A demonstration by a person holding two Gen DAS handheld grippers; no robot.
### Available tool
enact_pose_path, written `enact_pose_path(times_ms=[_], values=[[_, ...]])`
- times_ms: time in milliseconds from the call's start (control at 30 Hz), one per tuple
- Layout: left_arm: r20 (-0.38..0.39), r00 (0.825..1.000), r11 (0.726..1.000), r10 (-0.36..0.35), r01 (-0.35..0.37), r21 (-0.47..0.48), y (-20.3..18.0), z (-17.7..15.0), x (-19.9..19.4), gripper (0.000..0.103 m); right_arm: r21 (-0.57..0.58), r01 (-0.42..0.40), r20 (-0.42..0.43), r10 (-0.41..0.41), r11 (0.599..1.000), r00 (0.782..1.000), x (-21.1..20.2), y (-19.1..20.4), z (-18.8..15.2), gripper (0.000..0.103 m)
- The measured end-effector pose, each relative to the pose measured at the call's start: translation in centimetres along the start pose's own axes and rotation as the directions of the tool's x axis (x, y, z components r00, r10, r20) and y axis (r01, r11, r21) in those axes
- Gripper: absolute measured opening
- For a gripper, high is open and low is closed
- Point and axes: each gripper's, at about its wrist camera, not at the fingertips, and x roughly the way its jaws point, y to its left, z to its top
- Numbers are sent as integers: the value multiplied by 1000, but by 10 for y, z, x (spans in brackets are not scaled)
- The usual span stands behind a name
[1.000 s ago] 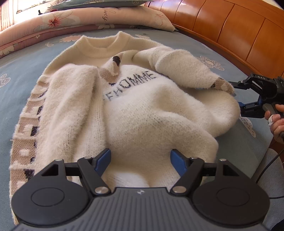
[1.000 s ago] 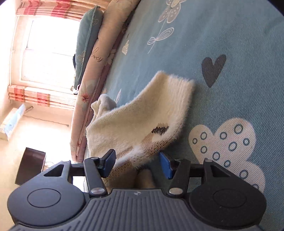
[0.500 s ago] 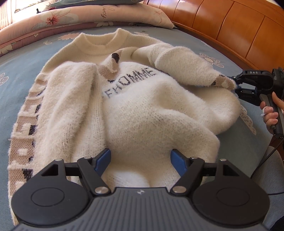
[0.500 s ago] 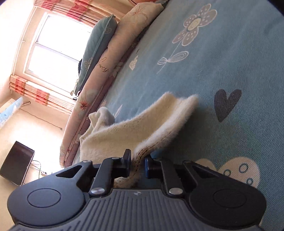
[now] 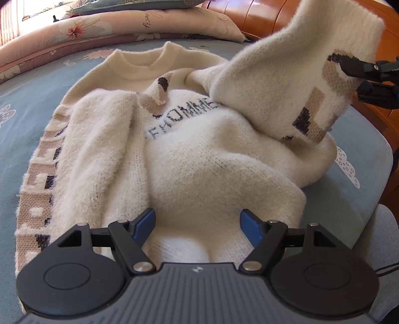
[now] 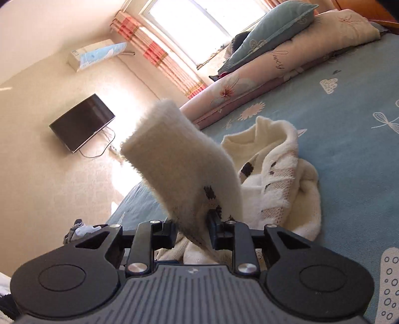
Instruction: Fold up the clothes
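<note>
Two grippers under your hands. Your left gripper (image 5: 197, 223): fingers spread wide, holding nothing, poised just over the sweater's (image 5: 199, 159) near hem. Sweater: cream, fuzzy, lying face up on the blue bedspread (image 5: 32, 99). Your right gripper (image 6: 190, 230): fingers clamped on the sleeve (image 6: 179, 154) by its patterned cuff, lifted clear above the body. Beyond: floral bolster (image 5: 112, 27), wooden headboard (image 5: 261, 10).

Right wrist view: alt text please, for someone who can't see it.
The right gripper is shut on the patterned cuff of a fluffy cream knitted sweater sleeve, held up off a blue patterned bedspread. The rest of the cream sweater lies bunched on the bed behind it. Beyond are a wall-mounted black television, striped curtains and a bright window.
</note>
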Motion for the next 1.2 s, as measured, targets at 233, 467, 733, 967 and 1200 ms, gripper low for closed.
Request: enact_pose_path(times_ms=[233, 467, 733, 967, 1200], values=[[19, 1000, 1000, -15, 15, 4, 4, -8, -11, 75, -203, -3, -232, -45, 979, 972, 37, 46, -40, 47], [36, 999, 999, -22, 21, 24, 4, -14, -14, 76, -266, 81, -204, -138, 960, 969, 26, 51, -65, 74], [49, 998, 999, -26, 24, 37, 3, -20, -14, 80, -166, 198, -197, -230, 966, 953, 7, 28, -43, 78], [61, 998, 999, -32, 30, 27, 3, -23, -13, 81, -10, 234, -189, -232, 972, 954, 17, 2, -38, 72], [73, 996, 999, -50, 49, 15, 6, -26, -14, 81, 131, 264, -204, -235, 956, 950, 40, -21, -40, 50]])
